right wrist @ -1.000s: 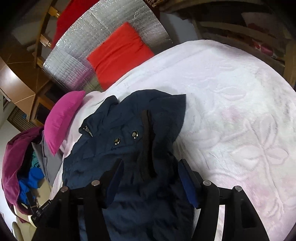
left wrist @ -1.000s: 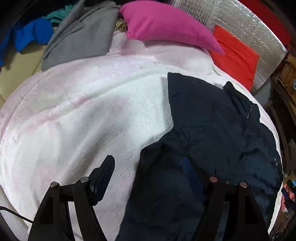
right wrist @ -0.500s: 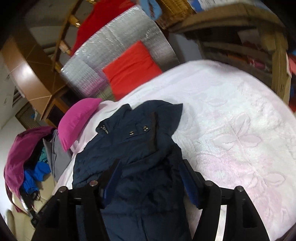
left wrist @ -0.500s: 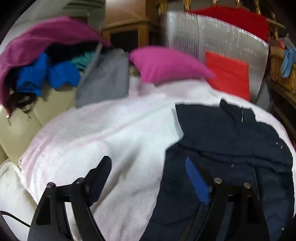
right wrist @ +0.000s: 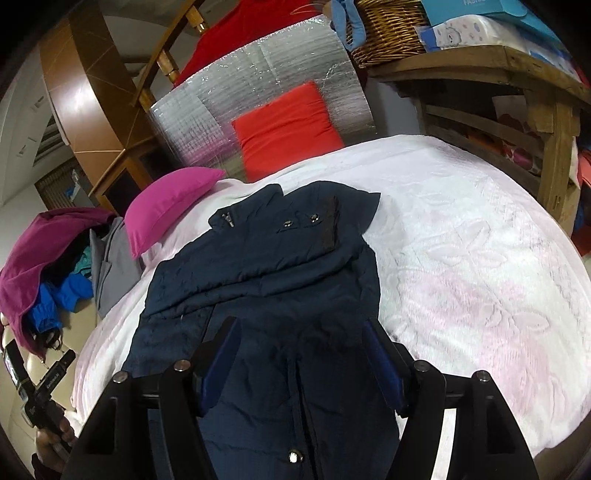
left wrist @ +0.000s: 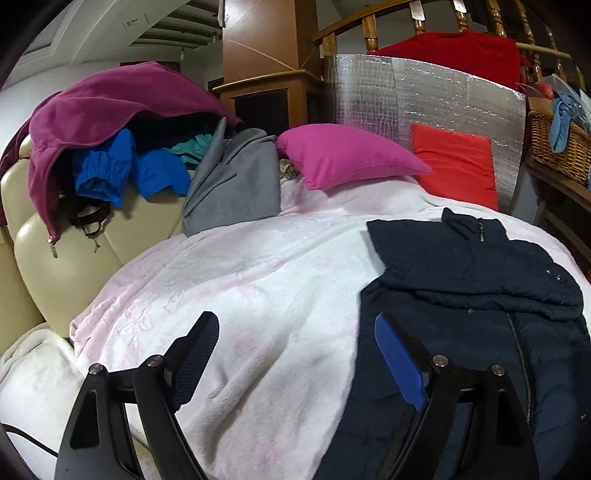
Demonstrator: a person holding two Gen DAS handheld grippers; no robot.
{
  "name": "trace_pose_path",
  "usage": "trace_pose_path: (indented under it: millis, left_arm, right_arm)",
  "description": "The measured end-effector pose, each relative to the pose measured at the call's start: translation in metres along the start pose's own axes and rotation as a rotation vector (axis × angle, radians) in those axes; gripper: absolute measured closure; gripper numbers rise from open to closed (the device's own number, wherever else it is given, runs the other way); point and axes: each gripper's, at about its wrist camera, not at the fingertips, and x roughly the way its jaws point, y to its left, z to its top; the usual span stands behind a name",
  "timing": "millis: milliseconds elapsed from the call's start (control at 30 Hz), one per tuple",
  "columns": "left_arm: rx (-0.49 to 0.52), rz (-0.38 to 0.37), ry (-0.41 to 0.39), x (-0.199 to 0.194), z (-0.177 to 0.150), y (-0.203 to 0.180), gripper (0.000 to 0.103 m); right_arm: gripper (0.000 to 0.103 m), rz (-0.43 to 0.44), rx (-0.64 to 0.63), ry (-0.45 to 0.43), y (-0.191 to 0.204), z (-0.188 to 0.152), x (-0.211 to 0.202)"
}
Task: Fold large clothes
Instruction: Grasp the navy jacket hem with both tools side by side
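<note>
A navy quilted jacket [left wrist: 480,295] lies flat on a white and pink blanket [left wrist: 240,280], its sleeves folded across its chest. My left gripper [left wrist: 295,332] is open and empty above the blanket at the jacket's left edge. In the right wrist view the jacket [right wrist: 266,266] lies lengthwise with its collar at the far end. My right gripper [right wrist: 301,332] is open and empty above the jacket's lower body. The blanket [right wrist: 461,258] spreads to the right.
A pink pillow [left wrist: 343,158] and a red cushion [left wrist: 454,166] lie at the far end against a silver foil panel [left wrist: 424,103]. A heap of clothes [left wrist: 122,147] covers a beige sofa on the left. A wicker basket [right wrist: 388,29] stands on a wooden shelf at the right.
Both grippers have risen and pulled back from the jacket, so more of the room shows. Both stayed open. The jacket has not moved.
</note>
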Motion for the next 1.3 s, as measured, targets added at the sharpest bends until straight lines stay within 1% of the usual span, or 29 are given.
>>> trace_pose_path:
  millis: [167,400,600,767,933,967,1033,1133,1200,1300]
  left_arm:
    - [-0.023,-0.001,0.011,-0.003,-0.005,0.010,0.016]
    - [-0.007,0.001,0.029,-0.009,-0.014,0.012,0.016]
    - [0.010,-0.017,0.078,-0.015,-0.030,0.009,0.016]
    - [0.029,-0.028,0.121,-0.022,-0.045,0.003,0.016]
    - [0.050,-0.023,0.150,-0.028,-0.058,-0.003,0.016]
    - [0.055,-0.021,0.163,-0.028,-0.061,-0.004,0.016]
    - [0.052,-0.018,0.214,-0.026,-0.069,-0.005,0.016]
    - [0.024,-0.051,0.282,-0.023,-0.080,-0.002,0.016]
    - [-0.004,-0.072,0.347,-0.015,-0.087,0.002,0.016]
    - [-0.065,-0.117,0.429,-0.003,-0.094,0.010,0.016]
  right_arm:
    - [0.031,0.001,-0.018,0.017,0.006,-0.011,-0.003]
    - [0.031,-0.002,-0.053,0.052,0.012,-0.031,-0.012]
    - [0.031,0.001,-0.055,0.075,0.010,-0.048,-0.027]
    - [0.030,-0.002,-0.081,0.096,0.009,-0.061,-0.042]
    - [0.030,-0.001,-0.087,0.108,0.006,-0.070,-0.052]
    - [0.030,-0.005,-0.087,0.115,0.006,-0.072,-0.054]
    - [0.029,-0.014,-0.089,0.133,0.004,-0.076,-0.055]
    - [0.028,-0.025,-0.093,0.162,0.000,-0.083,-0.054]
    - [0.028,-0.041,-0.094,0.187,-0.003,-0.089,-0.052]
    - [0.028,-0.050,-0.079,0.225,-0.011,-0.094,-0.047]
